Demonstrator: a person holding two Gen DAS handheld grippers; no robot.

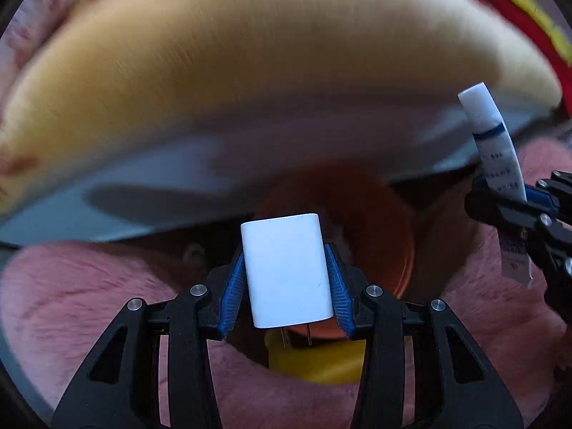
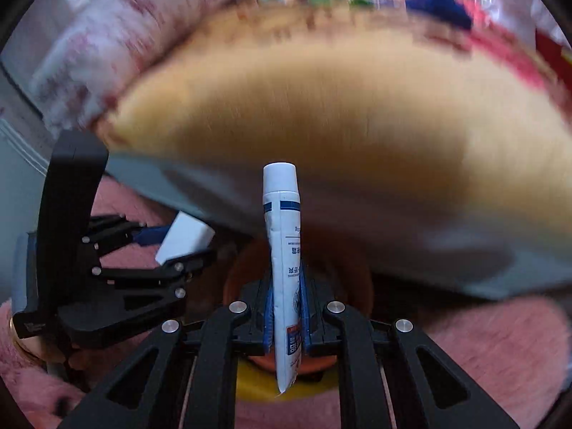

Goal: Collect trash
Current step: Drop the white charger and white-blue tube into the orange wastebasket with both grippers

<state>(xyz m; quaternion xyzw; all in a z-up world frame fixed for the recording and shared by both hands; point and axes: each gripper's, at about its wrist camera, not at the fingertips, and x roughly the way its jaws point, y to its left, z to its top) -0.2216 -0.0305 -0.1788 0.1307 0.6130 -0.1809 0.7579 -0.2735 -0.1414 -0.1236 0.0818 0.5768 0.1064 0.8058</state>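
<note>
My left gripper (image 1: 286,279) is shut on a white plug-in charger (image 1: 287,268), its two prongs pointing down. It also shows in the right wrist view (image 2: 184,237) at the left. My right gripper (image 2: 286,307) is shut on a white and blue tube (image 2: 284,250) with a white cap on top, held upright. The tube shows in the left wrist view (image 1: 495,150) at the right edge. Both grippers hang above an orange-brown round bin (image 1: 379,221), which also shows below the tube in the right wrist view (image 2: 350,279).
A yellow object (image 1: 318,361) sits just under the bin's near rim. Pink fluffy fabric (image 1: 89,293) surrounds the bin. A blurred tan tabletop (image 1: 250,71) with a pale edge fills the upper view. Red and yellow items (image 1: 518,18) lie at the far right.
</note>
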